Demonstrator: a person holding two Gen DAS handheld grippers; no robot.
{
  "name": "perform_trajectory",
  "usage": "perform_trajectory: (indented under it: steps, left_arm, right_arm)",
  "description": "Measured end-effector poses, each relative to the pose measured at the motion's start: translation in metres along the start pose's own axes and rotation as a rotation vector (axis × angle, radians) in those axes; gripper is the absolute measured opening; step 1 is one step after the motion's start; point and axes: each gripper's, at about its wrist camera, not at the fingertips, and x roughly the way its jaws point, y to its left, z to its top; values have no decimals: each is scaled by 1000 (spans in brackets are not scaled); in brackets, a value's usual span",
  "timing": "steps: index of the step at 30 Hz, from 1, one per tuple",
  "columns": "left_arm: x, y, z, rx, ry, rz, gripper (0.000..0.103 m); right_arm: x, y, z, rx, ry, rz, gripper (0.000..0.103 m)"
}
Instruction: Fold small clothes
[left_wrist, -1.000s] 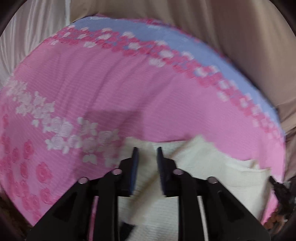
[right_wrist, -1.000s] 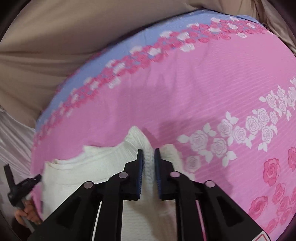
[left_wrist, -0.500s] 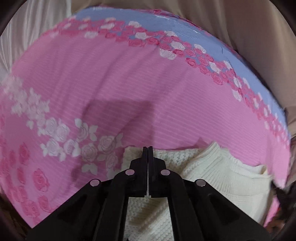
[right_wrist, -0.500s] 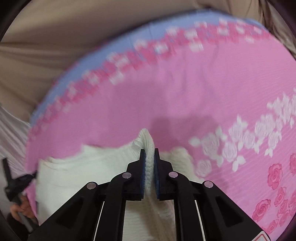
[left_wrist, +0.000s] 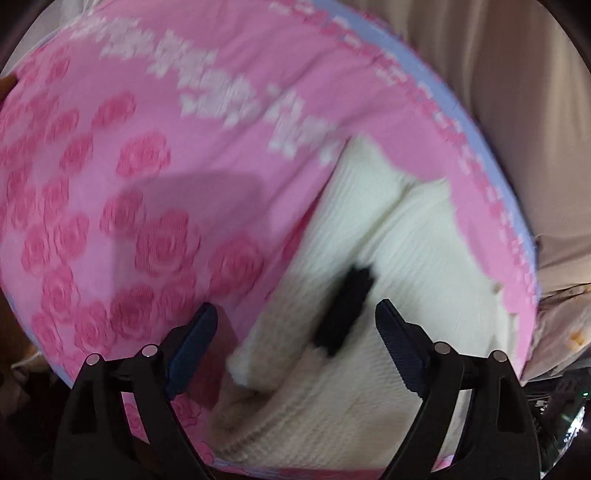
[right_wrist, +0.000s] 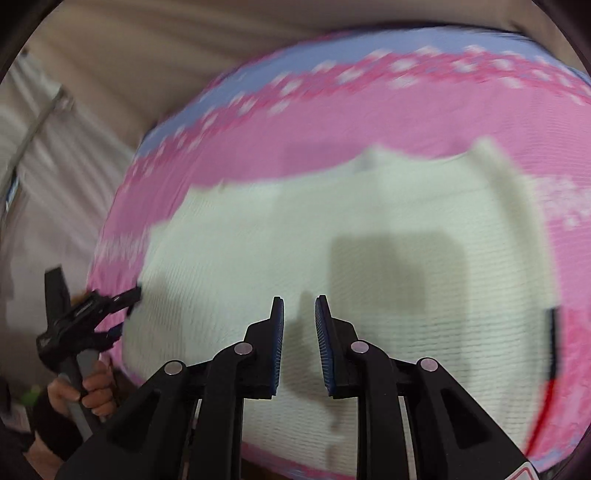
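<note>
i've got the cream-white ribbed knit garment (right_wrist: 369, 266) lying spread on the pink rose-patterned cloth with a pale blue border (right_wrist: 424, 122), which covers the surface below both wrists. it looks soft, light and floppy, a stretchy knit that will sag wherever i don't support it and drag on the cloth rather than slide. nothing fragile here.

my left gripper (left_wrist: 295, 328) stands wide apart, its jaws having just sprung open, with the thick rolled edge of the knit under the gap but no pad pressing on it. a blurred black patch (left_wrist: 347, 310) sits on the knit there; i can't tell what it is.

my right gripper (right_wrist: 299, 328) has also just eased apart a little: a narrow gap, nothing between the pads, the knit lying flat beneath.

i judge the best holds are the thick hems or corners, one per gripper, pinching both layers so the fold carries over evenly. a single thin layer would likely stretch and slip.
</note>
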Motion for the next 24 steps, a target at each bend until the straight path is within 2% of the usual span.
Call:
perform_trajectory:
  steps: [1, 2, 3, 4, 5, 6, 8, 11, 14, 17, 19, 21, 23, 24]
  left_arm:
    - [-1, -5, -4, 28, -31, 14, 84]
    - [0, -11, -6, 54, -26, 15, 74]
    - [0, -15, -7, 67, -24, 23, 59]
    - [-2, -18, -7, 74, -30, 10, 47]
    - [-2, -21, -6, 78, -18, -16, 28]
    - [-5, -24, -4, 72, -15, -32, 24]
    - [-21, -33, -4, 63, -46, -72, 22]
    - [-58, -74, -8, 154, -112, -144, 21]
    - [-91, -140, -22, 345, -154, -216, 21]
    - [-98, -211, -51, 543, -135, -282, 21]
    - [-79, -262, -78, 671, -90, -306, 21]
    - [-47, -302, -109, 788, -26, -293, 22]
    - [-7, -326, -135, 862, 26, -227, 24]
    - [21, -335, -153, 910, 54, -162, 26]
  right_arm:
    - [17, 11, -3, -34, 32, -20, 19]
    - [35, 17, -6, -54, 73, -41, 19]
    - [45, 20, -8, -62, 95, -62, 19]
    - [46, 24, -9, -80, 68, -72, 18]
    - [46, 25, -9, -95, 69, -83, 18]
    - [46, 27, -9, -103, 75, -89, 18]
    - [45, 22, -8, -95, 77, -74, 18]
    - [40, 6, -7, -38, 65, -6, 17]
    - [29, -14, -7, 67, 36, 95, 18]
    - [-7, -44, -16, 168, -86, 168, 23]
    - [-36, -75, -26, 233, -156, 173, 25]
    - [-60, -109, -39, 310, -198, 158, 31]
    - [-78, -137, -52, 369, -226, 121, 32]
    - [-88, -153, -63, 408, -243, 91, 32]
